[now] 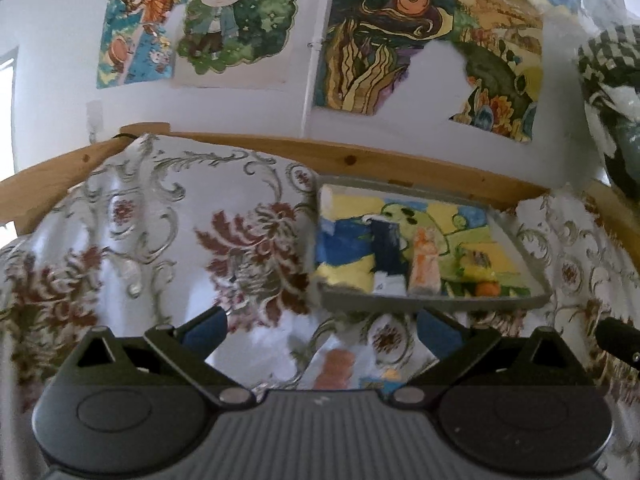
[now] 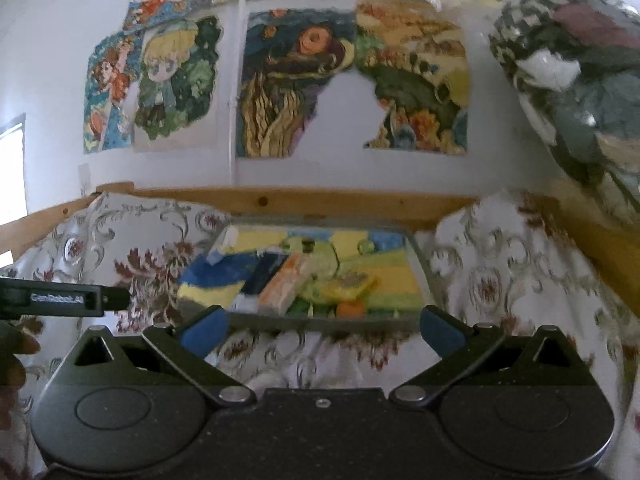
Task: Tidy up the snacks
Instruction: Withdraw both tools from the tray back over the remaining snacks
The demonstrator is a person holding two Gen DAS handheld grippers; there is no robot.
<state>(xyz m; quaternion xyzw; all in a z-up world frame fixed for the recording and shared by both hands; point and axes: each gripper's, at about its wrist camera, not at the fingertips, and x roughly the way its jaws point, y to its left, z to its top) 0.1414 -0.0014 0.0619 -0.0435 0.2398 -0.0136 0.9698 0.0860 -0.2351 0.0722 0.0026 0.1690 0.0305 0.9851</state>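
A grey tray (image 1: 432, 303) with a painted yellow, blue and green bottom lies on the floral cloth. In it are a dark blue packet (image 1: 387, 254), an orange and white packet (image 1: 425, 266), a yellow packet (image 1: 478, 270) and a small orange item (image 1: 487, 289). Another orange snack (image 1: 335, 368) lies blurred on the cloth near the left gripper (image 1: 322, 330), which is open and empty, just short of the tray's near rim. The right gripper (image 2: 323, 330) is open and empty, facing the same tray (image 2: 320, 322) with its orange and white packet (image 2: 280, 288) and yellow packet (image 2: 348, 282).
A floral cloth (image 1: 160, 240) covers the surface, bounded by a wooden rail (image 1: 360, 160) at the back. Painted pictures hang on the white wall (image 1: 432, 80). A checkered bundle (image 2: 580, 72) sits at the right. The other gripper's black body (image 2: 60, 300) and a hand (image 2: 12, 356) show at the left.
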